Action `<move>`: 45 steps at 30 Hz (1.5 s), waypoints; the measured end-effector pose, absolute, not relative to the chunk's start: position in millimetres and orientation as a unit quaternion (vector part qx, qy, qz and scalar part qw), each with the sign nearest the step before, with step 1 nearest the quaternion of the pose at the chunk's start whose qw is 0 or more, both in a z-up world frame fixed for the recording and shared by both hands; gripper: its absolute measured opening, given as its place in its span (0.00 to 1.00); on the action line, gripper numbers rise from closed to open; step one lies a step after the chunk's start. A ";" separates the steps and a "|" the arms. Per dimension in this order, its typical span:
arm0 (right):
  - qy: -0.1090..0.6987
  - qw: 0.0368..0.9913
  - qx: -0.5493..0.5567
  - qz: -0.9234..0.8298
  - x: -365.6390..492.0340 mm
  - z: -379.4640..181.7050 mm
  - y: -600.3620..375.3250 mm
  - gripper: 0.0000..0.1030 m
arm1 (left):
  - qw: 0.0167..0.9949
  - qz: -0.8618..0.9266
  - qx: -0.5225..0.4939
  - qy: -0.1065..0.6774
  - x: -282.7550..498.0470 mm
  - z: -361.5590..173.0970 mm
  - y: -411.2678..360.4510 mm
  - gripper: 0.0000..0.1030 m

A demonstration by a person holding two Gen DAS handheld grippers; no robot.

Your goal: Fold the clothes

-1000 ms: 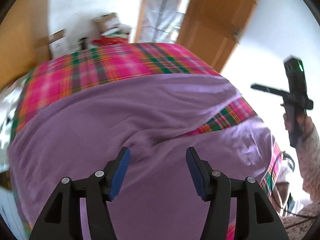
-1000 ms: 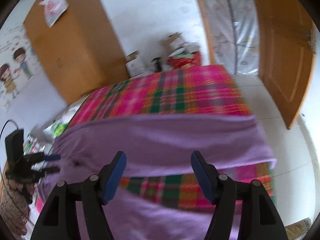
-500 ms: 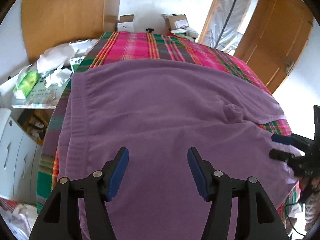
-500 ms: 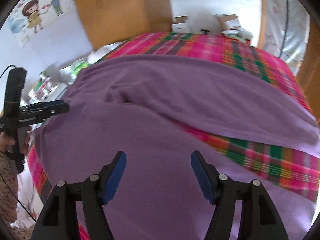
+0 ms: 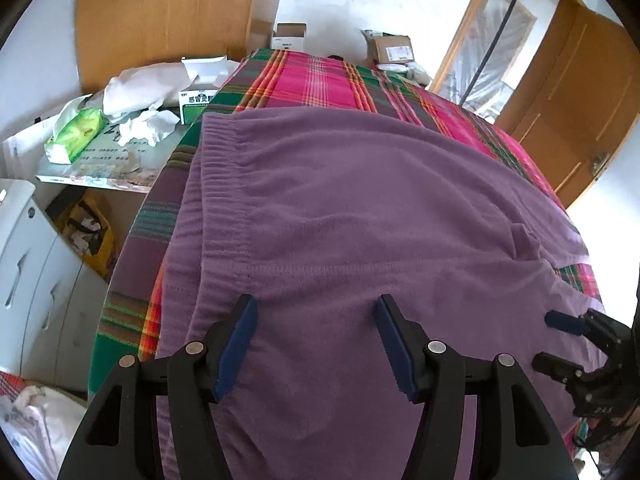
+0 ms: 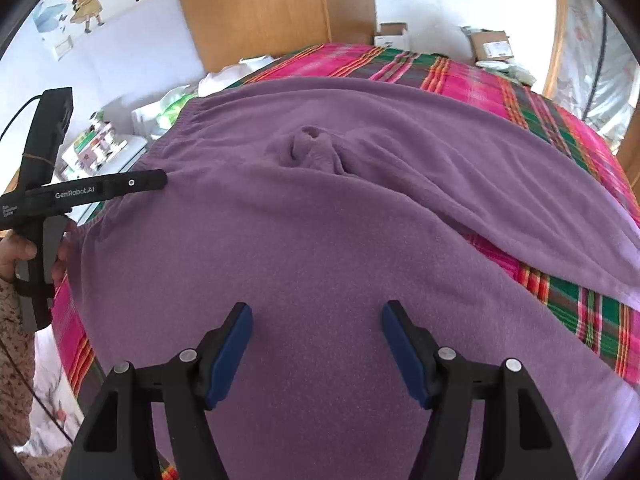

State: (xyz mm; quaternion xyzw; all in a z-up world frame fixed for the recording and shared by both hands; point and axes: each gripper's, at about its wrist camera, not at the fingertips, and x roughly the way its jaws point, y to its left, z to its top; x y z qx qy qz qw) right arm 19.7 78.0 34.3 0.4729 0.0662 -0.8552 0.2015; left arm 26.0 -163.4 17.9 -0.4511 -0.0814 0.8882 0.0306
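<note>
Purple fleece trousers (image 5: 360, 208) lie spread on a bed with a pink and green plaid cover (image 5: 328, 80). Their gathered waistband (image 5: 216, 184) is at the left, and the cloth bunches at the crotch (image 6: 310, 148). My left gripper (image 5: 316, 312) hovers open over the near side, just right of the waistband, holding nothing. It shows side-on at the waist edge as the left gripper (image 6: 162, 179) in the right wrist view. My right gripper (image 6: 317, 316) stands open above the near leg. Further right along the near edge, the right gripper (image 5: 544, 340) appears open.
A cluttered bedside table (image 5: 120, 128) with tissue packs and a white cabinet (image 5: 32, 264) stand left of the bed. A wooden wardrobe (image 5: 160, 12) and cardboard boxes (image 5: 390, 48) are beyond it. A wooden door (image 5: 580, 92) is at the right. A hand (image 6: 16, 252) grips the left handle.
Both grippers have swung from the leg end toward the waist end and come down closer to the trousers. The waistband has come into the left view. Both stay open.
</note>
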 end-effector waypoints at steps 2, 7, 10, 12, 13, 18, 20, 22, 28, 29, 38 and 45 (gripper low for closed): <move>0.080 0.185 0.461 -0.864 24.8 31.7 71.8 0.70 | 0.025 0.890 -0.449 -0.080 25.7 16.8 -165.2 0.62; 0.085 0.142 0.447 -0.879 31.0 25.7 60.6 0.75 | 0.003 0.896 -0.443 -0.045 26.6 12.5 -156.2 0.65; 0.084 0.150 0.448 -0.877 30.1 25.3 63.3 0.75 | -0.010 0.901 -0.433 -0.019 29.5 8.8 -146.4 0.70; 0.089 0.156 0.446 -0.877 31.3 25.4 64.0 0.75 | -0.010 0.903 -0.428 -0.019 30.6 7.9 -146.0 0.72; 0.089 0.158 0.445 -0.877 32.6 25.3 65.3 0.75 | -0.010 0.904 -0.427 -0.019 30.8 8.0 -146.4 0.72; 0.093 0.166 0.449 -0.873 38.1 26.3 71.4 0.75 | -0.008 0.904 -0.427 -0.021 29.6 7.8 -148.7 0.72; 0.100 0.171 0.457 -0.867 39.0 27.1 72.7 0.75 | -0.008 0.904 -0.427 -0.021 29.2 7.5 -148.3 0.72; 0.106 0.174 0.468 -0.860 39.1 28.2 73.5 0.75 | -0.008 0.904 -0.427 -0.020 28.8 7.4 -147.6 0.72; 0.122 0.201 0.500 -0.834 32.0 33.9 72.5 0.69 | -0.003 0.904 -0.428 -0.015 29.5 7.2 -146.8 0.73; 0.122 0.208 0.503 -0.830 30.6 35.3 72.7 0.64 | -0.001 0.904 -0.428 -0.014 29.7 7.2 -147.1 0.73; 0.105 0.284 0.491 -0.816 30.6 38.3 51.8 0.63 | 0.002 0.903 -0.428 -0.015 29.4 7.4 -147.4 0.74; 0.171 0.284 0.476 -0.815 42.0 36.3 49.1 0.64 | 0.005 0.903 -0.429 -0.013 28.6 7.2 -147.2 0.74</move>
